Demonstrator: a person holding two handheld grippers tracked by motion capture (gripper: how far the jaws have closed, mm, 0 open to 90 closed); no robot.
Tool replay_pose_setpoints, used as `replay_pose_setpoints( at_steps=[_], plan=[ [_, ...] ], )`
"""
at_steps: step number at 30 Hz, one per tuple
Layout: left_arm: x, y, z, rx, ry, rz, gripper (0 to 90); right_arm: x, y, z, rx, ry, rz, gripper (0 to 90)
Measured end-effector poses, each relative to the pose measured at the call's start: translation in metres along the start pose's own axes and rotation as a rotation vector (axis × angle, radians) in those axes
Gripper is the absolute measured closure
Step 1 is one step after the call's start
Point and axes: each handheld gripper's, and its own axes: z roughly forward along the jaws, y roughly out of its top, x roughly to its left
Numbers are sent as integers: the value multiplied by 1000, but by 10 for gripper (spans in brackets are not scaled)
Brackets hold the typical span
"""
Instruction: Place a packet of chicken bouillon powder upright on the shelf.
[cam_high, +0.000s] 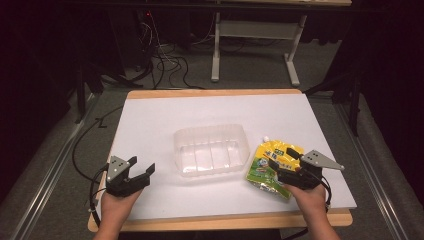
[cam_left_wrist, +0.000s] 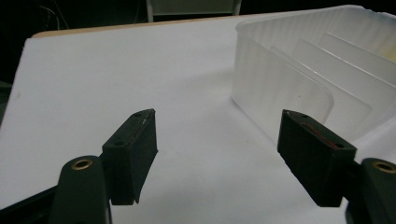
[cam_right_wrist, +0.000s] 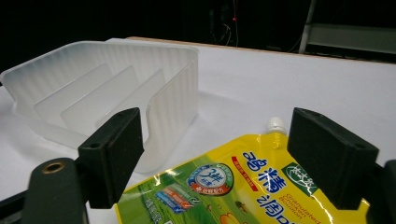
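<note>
Both grippers are standing wide open and holding nothing: the left gripper (cam_high: 141, 168) is hovering over bare table left of the clear plastic container (cam_high: 211, 150), while the right gripper (cam_high: 284, 159) is hanging over the yellow spouted pouch (cam_high: 267, 167), its jaws straddling it without pressing. That pouch is lying flat just right of the container on the white tabletop (cam_high: 165, 112), with cables (cam_high: 167, 62) trailing across the dim floor beyond.

One clear plastic bin (cam_high: 211, 150), one yellow spouted pouch (cam_high: 272, 165), and two tongs: left (cam_high: 141, 167), right (cam_high: 283, 158)
</note>
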Motion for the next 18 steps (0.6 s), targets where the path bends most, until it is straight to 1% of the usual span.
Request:
replay_pose_setpoints(
  at_steps=[3, 5, 6, 8, 9, 12, 13, 14, 15, 16, 17, 18],
  plan=[
    [-3, 0, 2, 15, -3, 21, 280, 1, 0, 0, 0, -2, -5, 163],
    [-5, 0, 3, 15, -8, 29, 266, 3, 0, -1, 0, 8, -23, 143],
    [-7, 0, 3, 13, -11, 37, 258, 4, 0, -1, 2, 3, -36, 127],
    [-12, 2, 6, 14, -20, 50, 252, 4, 0, -1, 10, 5, -34, 94],
    [-13, 2, 7, 21, -26, 56, 246, 3, 0, 0, 13, 7, -40, 68],
    [-17, 3, 11, 39, -52, 49, 225, 0, 0, 1, 35, -4, -26, 10],
    [-19, 3, 12, 42, -63, 46, 224, -2, 0, 2, 38, -4, -27, 2],
    [-19, 3, 12, 42, -63, 46, 223, -3, 0, 1, 41, -8, -28, 1],
    [-25, 3, 14, 49, -84, 46, 223, -4, 1, 1, 44, -11, -27, 1],
    [-25, 3, 14, 49, -84, 46, 223, -5, 1, 0, 45, -15, -25, 1],
    [-33, 3, 17, 51, -104, 49, 223, -7, 1, -1, 48, -20, -23, 1],
    [-36, 3, 18, 53, -112, 49, 223, -8, 0, -1, 49, -23, -21, 1]
  ],
)
